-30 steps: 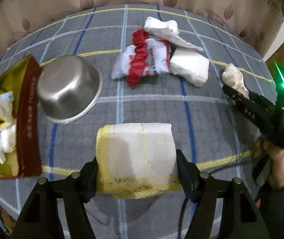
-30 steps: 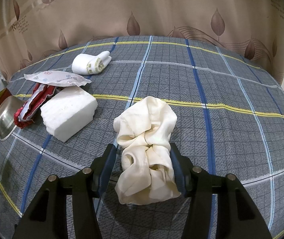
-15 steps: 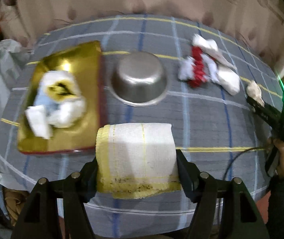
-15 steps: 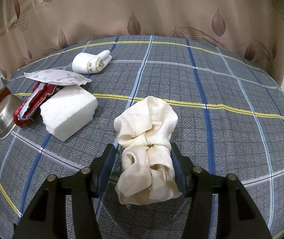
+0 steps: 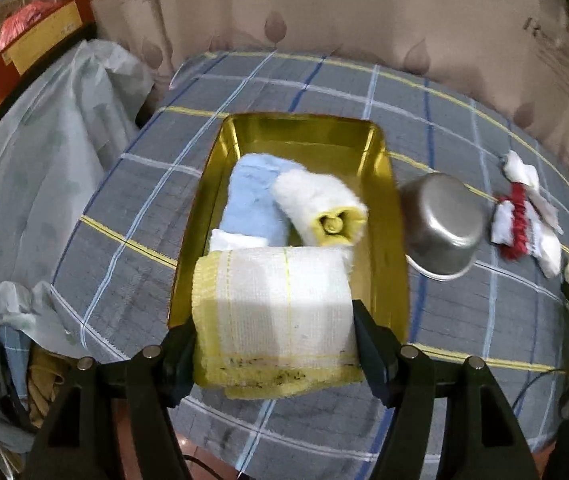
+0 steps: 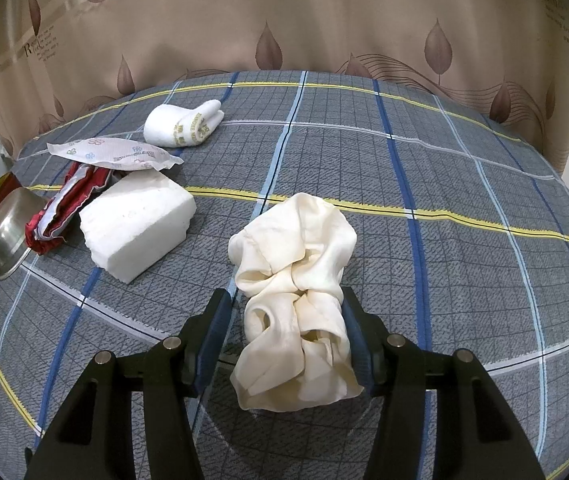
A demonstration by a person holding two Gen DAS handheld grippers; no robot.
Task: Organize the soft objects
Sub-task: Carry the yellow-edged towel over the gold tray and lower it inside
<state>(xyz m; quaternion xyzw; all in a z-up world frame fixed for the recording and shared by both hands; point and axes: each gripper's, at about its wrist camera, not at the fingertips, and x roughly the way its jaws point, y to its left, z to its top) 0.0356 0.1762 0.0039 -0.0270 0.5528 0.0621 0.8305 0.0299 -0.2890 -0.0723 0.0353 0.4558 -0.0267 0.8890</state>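
Observation:
My left gripper (image 5: 274,334) is shut on a folded white towel with yellow edges (image 5: 272,304), held above the near end of a gold tray (image 5: 304,130). In the tray lie a light blue cloth (image 5: 252,200) and a rolled white and yellow towel (image 5: 320,204). My right gripper (image 6: 284,336) is shut on a crumpled cream cloth (image 6: 296,280) just over the plaid table. On the table lie a white foam block (image 6: 136,224), a red and white packet (image 6: 64,208), a flat printed packet (image 6: 112,154) and a rolled white towel (image 6: 182,124).
A steel bowl (image 5: 442,228) lies upturned right of the tray; it also shows in the right wrist view (image 6: 4,232). A plastic-covered heap (image 5: 44,168) and boxes (image 5: 32,40) stand left of the table. A curtain (image 6: 284,20) hangs behind.
My left gripper has carried the folded towel leftward, from beside the bowl to over the gold tray. My right gripper and the cream cloth have stayed put.

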